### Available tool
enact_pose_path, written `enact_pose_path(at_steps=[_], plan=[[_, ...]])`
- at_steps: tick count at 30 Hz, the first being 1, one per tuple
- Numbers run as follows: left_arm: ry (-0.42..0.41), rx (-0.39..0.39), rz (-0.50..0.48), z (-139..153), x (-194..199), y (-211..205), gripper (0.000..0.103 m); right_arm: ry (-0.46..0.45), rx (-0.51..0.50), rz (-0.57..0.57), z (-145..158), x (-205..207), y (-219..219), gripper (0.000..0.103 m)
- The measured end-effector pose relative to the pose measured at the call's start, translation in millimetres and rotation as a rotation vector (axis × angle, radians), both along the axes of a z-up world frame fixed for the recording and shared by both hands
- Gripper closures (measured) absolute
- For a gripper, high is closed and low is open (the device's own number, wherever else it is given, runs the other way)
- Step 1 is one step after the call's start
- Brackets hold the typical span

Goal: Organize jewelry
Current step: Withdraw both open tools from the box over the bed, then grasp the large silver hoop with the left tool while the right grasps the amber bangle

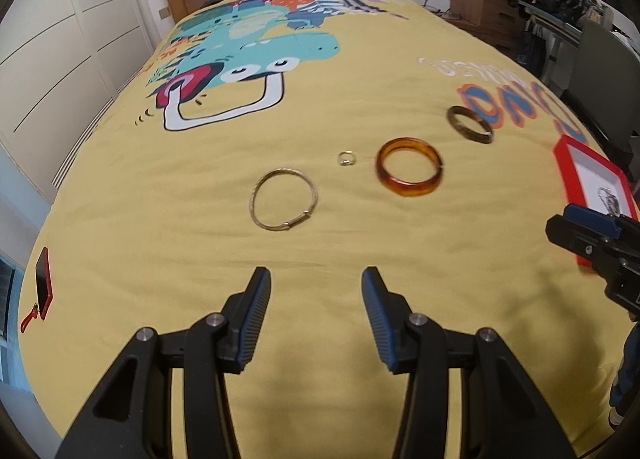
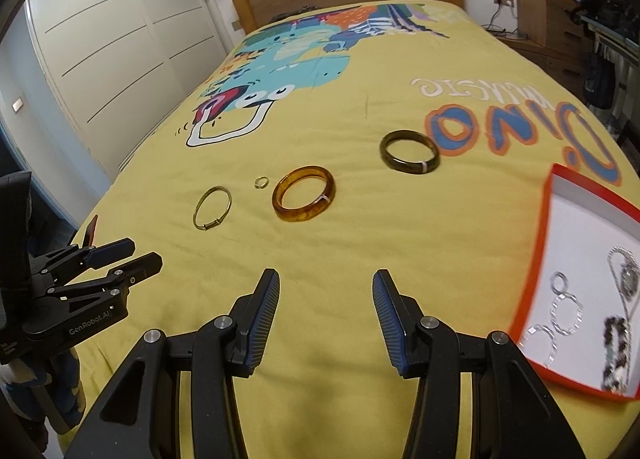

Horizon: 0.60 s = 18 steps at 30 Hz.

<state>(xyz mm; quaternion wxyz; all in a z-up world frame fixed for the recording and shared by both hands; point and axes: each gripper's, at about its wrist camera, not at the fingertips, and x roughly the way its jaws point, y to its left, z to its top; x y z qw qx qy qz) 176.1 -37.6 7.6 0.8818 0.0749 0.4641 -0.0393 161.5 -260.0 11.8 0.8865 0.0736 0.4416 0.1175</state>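
1. Step in hand, as I read it: approach phase. Both tools were over the near edge of the yellow printed bedspread (image 1: pixel 160 219), neither touching any jewelry.
2. Left gripper (image 1: pixel 316 315): jaws apart at a middling gap, nothing between them. Right gripper (image 2: pixel 326 319): same, middling gap, empty.
3. Loose pieces lay in a rough diagonal row on the spread:
   - thin gold wire bangle (image 1: pixel 283 198), nearest the left gripper
   - small gold ring (image 1: pixel 346 158), just beside the bangle
   - thick translucent amber bangle (image 2: pixel 304 195), glossy, rigid, with a small white tag
   - dark olive-brown bangle (image 2: pixel 410 153), also glossy and tagged, farthest back
4. Destination, by my judgement: the shallow red-rimmed tray with white lining (image 2: pixel 576 195) at the right edge. It held silver link chains and a dark beaded piece; blur hid the detail.
5. Next move probably needs one gripper lowered onto a bangle rim, pinching across the band. The wire bangle and ring sat flat in soft fabric, so they looked fiddly to pick up; the thick bangles looked slick.
6. A red-cased phone (image 1: pixel 43 285) lay at the bed's left edge, not in play.
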Motion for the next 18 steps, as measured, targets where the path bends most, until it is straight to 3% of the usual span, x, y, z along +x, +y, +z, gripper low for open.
enact_pose_path(at_steps=[11, 18], plan=[[0.044, 0.013, 0.062, -26.1, 37.4, 30.7, 0.057, 0.017, -0.011, 0.035, -15.4, 42.5, 18.0, 0.054], [0.062, 0.0, 0.114, -37.6, 62.1, 55.6, 0.051, 0.021, -0.019, 0.043, -22.0, 65.5, 23.6, 0.053]])
